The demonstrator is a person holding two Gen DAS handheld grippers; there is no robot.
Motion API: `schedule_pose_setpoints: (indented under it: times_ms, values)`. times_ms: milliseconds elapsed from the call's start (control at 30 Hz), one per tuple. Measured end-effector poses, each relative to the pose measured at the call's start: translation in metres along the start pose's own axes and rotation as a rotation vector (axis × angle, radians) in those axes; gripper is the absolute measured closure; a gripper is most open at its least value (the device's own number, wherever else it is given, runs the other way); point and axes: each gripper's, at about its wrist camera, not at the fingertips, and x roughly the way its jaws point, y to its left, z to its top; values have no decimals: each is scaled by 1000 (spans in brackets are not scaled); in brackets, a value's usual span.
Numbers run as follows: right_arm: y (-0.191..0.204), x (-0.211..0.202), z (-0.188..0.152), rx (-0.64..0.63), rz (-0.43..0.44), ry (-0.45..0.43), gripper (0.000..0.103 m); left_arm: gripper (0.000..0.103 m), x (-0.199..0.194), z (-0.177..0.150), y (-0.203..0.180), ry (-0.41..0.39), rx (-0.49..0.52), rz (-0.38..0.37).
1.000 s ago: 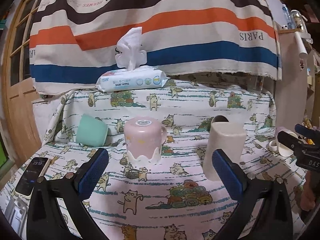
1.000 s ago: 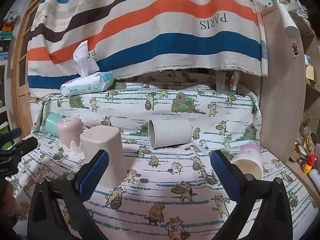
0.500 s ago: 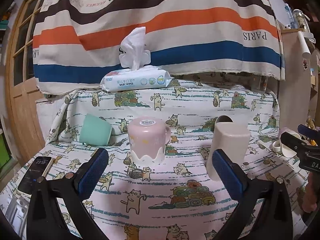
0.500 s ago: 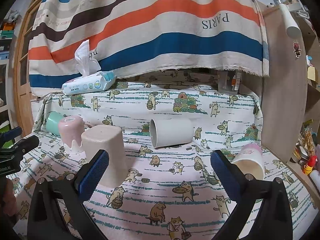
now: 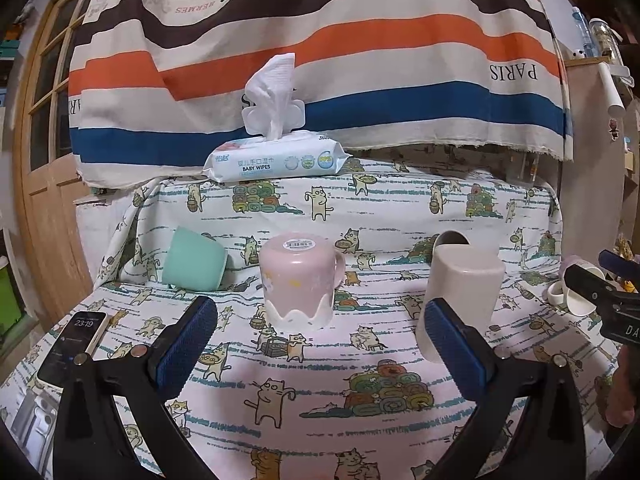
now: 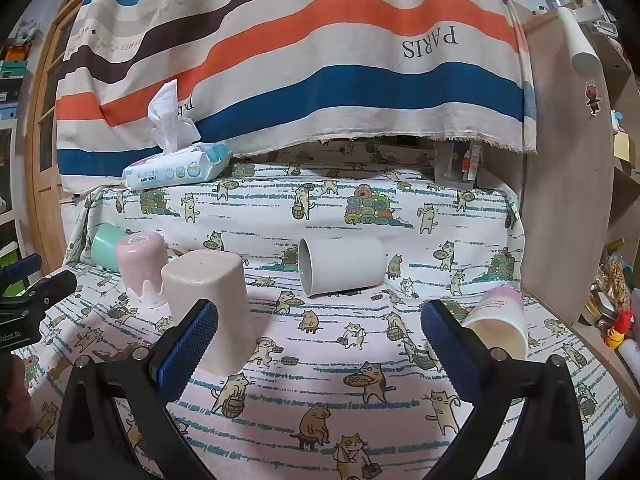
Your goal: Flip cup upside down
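Several cups stand or lie on the cat-print cloth. A pink mug [image 5: 299, 282] stands upside down ahead of my open, empty left gripper [image 5: 320, 344]. A beige cup [image 5: 462, 298] stands upside down to its right, also seen in the right wrist view [image 6: 210, 310]. A mint cup [image 5: 194, 258] lies on its side at the left. A white cup [image 6: 340, 266] lies on its side ahead of my open, empty right gripper [image 6: 320, 340]. A pink-and-white cup [image 6: 498, 324] lies tilted at the right.
A baby wipes pack [image 5: 276, 160] sits on the raised ledge at the back under a striped cloth. A phone [image 5: 72, 346] lies at the left table edge. A wooden panel [image 6: 568, 200] bounds the right side, with small items [image 6: 612, 320] beyond it.
Both grippers have drawn back and risen slightly, so the cups sit a little lower and farther in view. No cup has moved.
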Motion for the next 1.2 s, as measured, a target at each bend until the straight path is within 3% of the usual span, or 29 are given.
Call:
schedule_pose_setpoints:
  times_ms: [1200]
  values:
    - [-1, 0, 1, 2, -2, 1, 1, 0, 0, 0, -2, 1, 3, -9]
